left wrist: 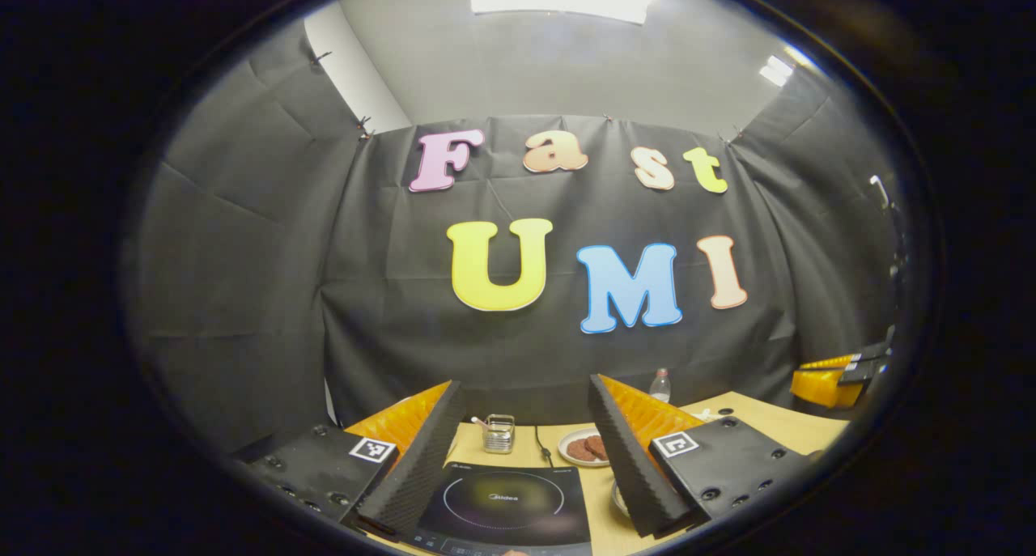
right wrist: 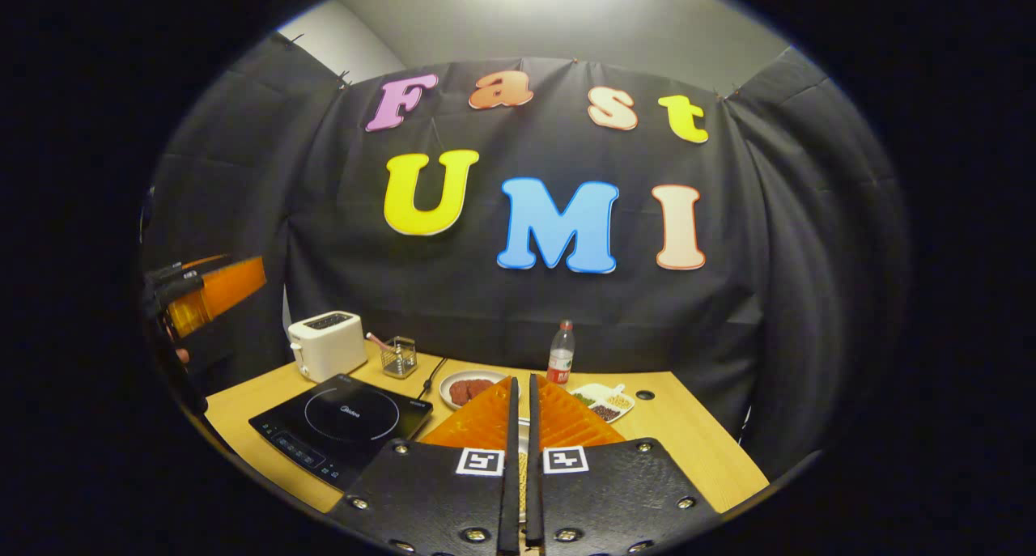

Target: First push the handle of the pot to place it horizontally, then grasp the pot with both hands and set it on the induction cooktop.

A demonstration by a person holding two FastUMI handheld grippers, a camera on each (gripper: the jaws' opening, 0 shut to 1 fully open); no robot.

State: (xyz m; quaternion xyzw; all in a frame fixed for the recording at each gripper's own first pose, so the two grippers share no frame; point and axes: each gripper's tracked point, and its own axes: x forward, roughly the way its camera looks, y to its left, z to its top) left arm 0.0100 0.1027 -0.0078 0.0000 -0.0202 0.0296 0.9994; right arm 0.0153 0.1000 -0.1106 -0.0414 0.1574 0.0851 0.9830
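Table: my wooden table (right wrist: 688, 443) carries the induction cooktop (right wrist: 344, 426).
Left gripper (left wrist: 518, 451): I hold it spread above the cooktop.
Right gripper (right wrist: 522, 410): pressed nearly together, gripping nothing.
Pot: can't tell.

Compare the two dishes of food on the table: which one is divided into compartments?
The white tray right of the bottle; it holds separate sections, while the round plate near the cooktop is undivided.
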